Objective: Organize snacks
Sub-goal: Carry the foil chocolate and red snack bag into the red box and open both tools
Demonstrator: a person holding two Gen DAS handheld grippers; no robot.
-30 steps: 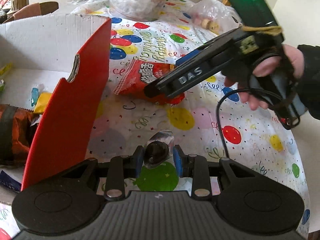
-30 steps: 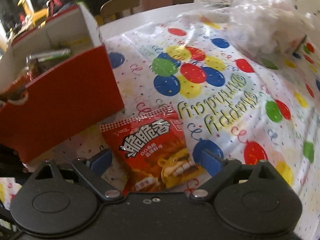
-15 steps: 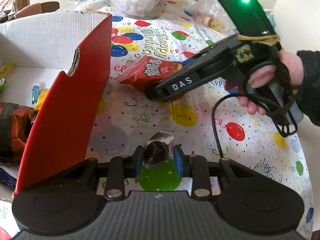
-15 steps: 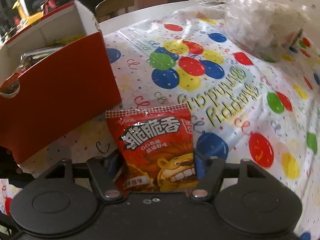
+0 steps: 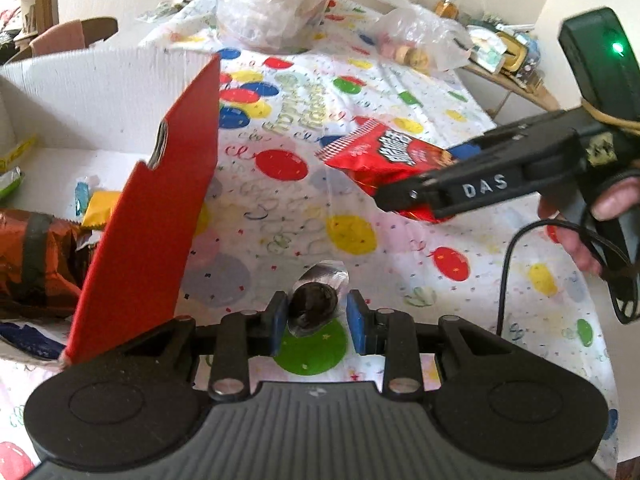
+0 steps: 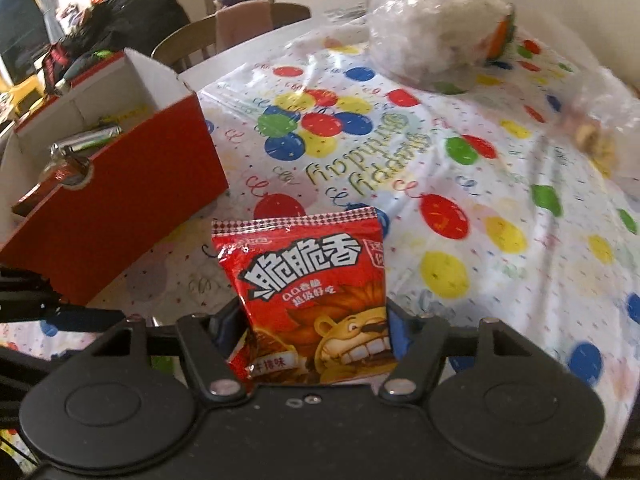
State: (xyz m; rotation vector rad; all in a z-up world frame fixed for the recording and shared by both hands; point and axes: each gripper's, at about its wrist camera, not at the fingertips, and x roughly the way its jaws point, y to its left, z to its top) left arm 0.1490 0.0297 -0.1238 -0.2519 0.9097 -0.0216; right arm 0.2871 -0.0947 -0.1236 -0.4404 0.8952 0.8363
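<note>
While my right gripper (image 6: 316, 336) clamps the red snack packet (image 6: 308, 280) clear of the balloon-print tablecloth (image 6: 480, 184), my left gripper (image 5: 318, 314) pinches a small dark foil-wrapped sweet (image 5: 314, 306). Neither is yet in the red box (image 6: 120, 192), which already holds several snacks. I judge its near wall the one obstacle; two clear plastic bags (image 5: 272, 4) sit well behind.

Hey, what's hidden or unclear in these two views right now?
- Red cardboard box contents: left wrist view, its red wall covers most.
- Red lion snack packet bottom edge: right wrist view, behind right gripper.
- Clear plastic bag contents: right wrist view, blurred.
</note>
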